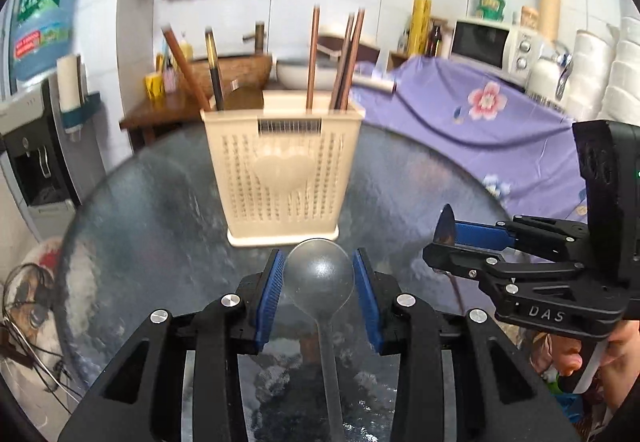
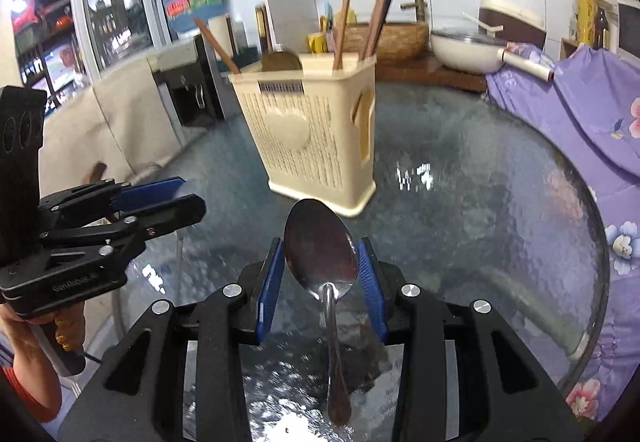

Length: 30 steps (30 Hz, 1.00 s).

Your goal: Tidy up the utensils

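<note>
Two spoons are held, one per gripper, and both are faced by the cream holder [image 1: 282, 170] standing upright on the glass table [image 1: 132, 226]. In the left wrist view the clear plastic spoon [image 1: 320, 274] is pinched at its bowl by the left gripper [image 1: 319, 266], bowl toward the upper centre of the frame, handle running straight down to the bottom edge; the holder sits just above the bowl, dead ahead. In the right wrist view the metal spoon [image 2: 322, 254] is clamped across its bowl by the right gripper [image 2: 322, 256], long axis likewise vertical in frame, handle trailing down; the holder is seen up and slightly right of centre. The left gripper is judged nearer. The holder's open top is already occupied by upright chopsticks [image 1: 312, 58], with more leaning at its left end, so the free slots are narrowed. Each gripper is seen at the other's frame edge, close alongside, so crowding over the holder is a likely risk. A purple floral cloth [image 1: 480, 110] is draped at right, clear of the path.
</note>
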Each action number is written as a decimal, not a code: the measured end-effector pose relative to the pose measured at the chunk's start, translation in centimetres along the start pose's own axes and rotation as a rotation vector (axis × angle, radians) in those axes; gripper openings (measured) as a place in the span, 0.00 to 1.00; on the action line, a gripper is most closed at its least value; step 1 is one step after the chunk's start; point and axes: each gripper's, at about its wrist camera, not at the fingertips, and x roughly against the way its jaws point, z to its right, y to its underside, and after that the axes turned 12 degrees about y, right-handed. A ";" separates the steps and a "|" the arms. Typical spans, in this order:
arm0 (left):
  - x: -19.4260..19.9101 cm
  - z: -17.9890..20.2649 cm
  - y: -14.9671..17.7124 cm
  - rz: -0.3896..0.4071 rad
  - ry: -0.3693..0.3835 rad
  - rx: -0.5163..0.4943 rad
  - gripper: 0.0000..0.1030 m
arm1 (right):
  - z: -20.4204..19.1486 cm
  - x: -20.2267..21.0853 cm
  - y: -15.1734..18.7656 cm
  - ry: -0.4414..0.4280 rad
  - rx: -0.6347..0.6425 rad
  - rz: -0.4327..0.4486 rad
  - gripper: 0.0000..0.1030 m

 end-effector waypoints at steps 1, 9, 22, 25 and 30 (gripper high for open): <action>0.4 0.1 -0.3 0.012 -0.006 -0.006 0.34 | 0.0 0.6 -0.3 -0.002 -0.003 0.018 0.37; 0.6 0.0 -1.0 0.034 0.015 0.001 0.34 | -0.2 1.6 -1.5 -0.031 0.006 0.034 0.37; 3.1 -0.1 -8.4 0.145 0.015 -0.034 0.34 | 0.3 4.9 -9.8 -0.084 -0.055 0.189 0.36; 3.4 -0.7 -11.7 0.196 -0.023 -0.031 0.34 | 0.6 5.2 -13.3 -0.092 -0.098 0.242 0.37; 3.5 -1.5 -16.1 0.298 -0.100 -0.036 0.34 | 0.4 4.8 -18.3 -0.042 -0.131 0.327 0.37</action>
